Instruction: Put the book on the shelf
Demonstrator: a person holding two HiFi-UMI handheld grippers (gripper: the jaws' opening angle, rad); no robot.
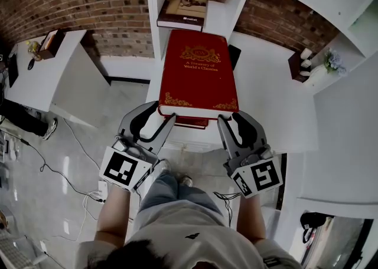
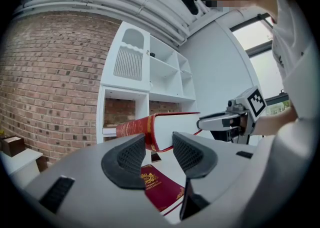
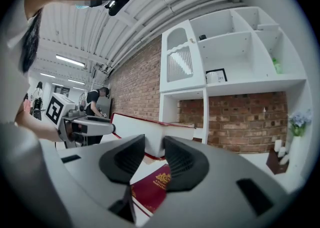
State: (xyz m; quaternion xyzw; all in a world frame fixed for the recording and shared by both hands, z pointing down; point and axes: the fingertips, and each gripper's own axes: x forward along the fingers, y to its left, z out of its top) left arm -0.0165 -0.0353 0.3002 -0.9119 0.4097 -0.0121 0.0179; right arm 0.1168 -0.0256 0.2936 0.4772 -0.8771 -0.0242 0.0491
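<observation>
A big red book [image 1: 198, 73] with gold print hangs level over the white table [image 1: 277, 120] in front of the white shelf unit [image 1: 155, 2]. My left gripper [image 1: 158, 121] is shut on its near left corner and my right gripper [image 1: 236, 125] on its near right corner. In the left gripper view the book's spine corner [image 2: 150, 129] sits between the pads of the left gripper [image 2: 159, 144]. In the right gripper view the page edge [image 3: 142, 132] sits in the right gripper [image 3: 155, 147]. A second, thinner dark red book [image 1: 192, 122] [image 2: 160, 187] [image 3: 152, 189] lies flat beneath.
A brown-and-cream book [image 1: 183, 11] lies in the open shelf bay straight ahead. A dark box [image 1: 297, 64] and pale flowers [image 1: 331, 61] stand at the table's right. A low white cabinet [image 1: 59, 73] is at the left, cables [image 1: 65, 173] on the floor.
</observation>
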